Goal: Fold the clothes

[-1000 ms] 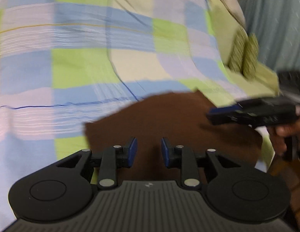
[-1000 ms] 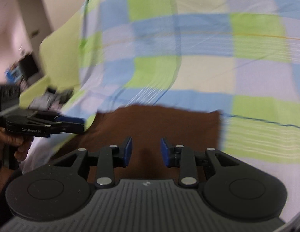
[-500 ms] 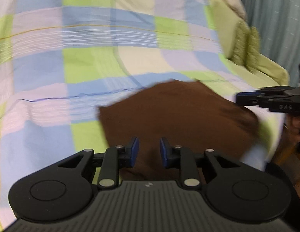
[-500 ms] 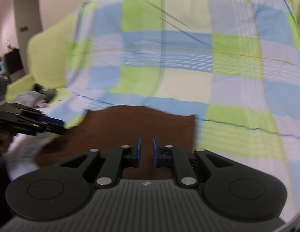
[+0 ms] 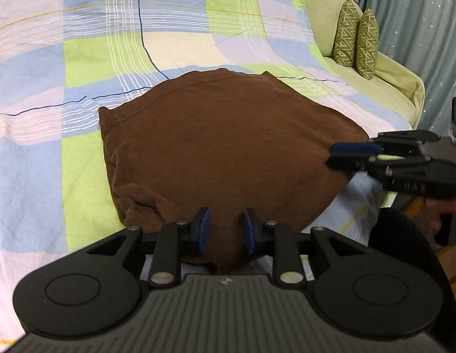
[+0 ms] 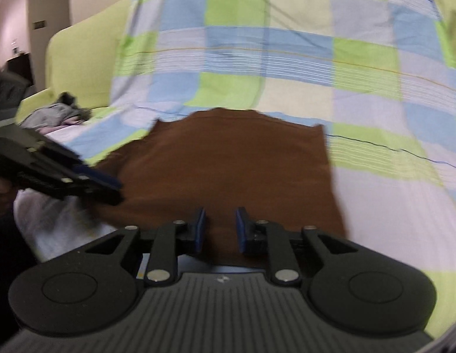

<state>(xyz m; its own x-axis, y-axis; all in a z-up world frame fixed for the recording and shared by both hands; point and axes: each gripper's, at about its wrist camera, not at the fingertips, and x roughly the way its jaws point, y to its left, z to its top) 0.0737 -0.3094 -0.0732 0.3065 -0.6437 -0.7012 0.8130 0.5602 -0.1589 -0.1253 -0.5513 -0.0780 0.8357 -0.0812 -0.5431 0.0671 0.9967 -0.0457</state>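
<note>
My left gripper point(image 5: 225, 229) sits low over the near edge of the bed, its blue pads point(image 5: 204, 226) standing apart with a visible gap; brown cloth shows in that gap, but the pads do not press on it. The brown garment point(image 5: 222, 147) lies flat on the checked bedspread point(image 5: 80, 58), close to the near edge of the bed, folded into a compact shape with a stitched hem along its far side and a bunched fold at its near left corner. In the left wrist view, my right gripper point(image 5: 333, 153) reaches in from the right, its tips at the right edge of the garment; from this side view I cannot tell whether cloth is caught. In the right wrist view, which is motion-blurred, the right gripper's pads point(image 6: 200, 226) stand apart over the garment's near edge with brown cloth visible between them, not pinched. To the far right of the bed, two green patterned cushions point(image 5: 357, 44) stand upright side by side on a pale green sofa point(image 5: 398, 88), against a grey-blue curtain point(image 5: 419, 29).
</note>
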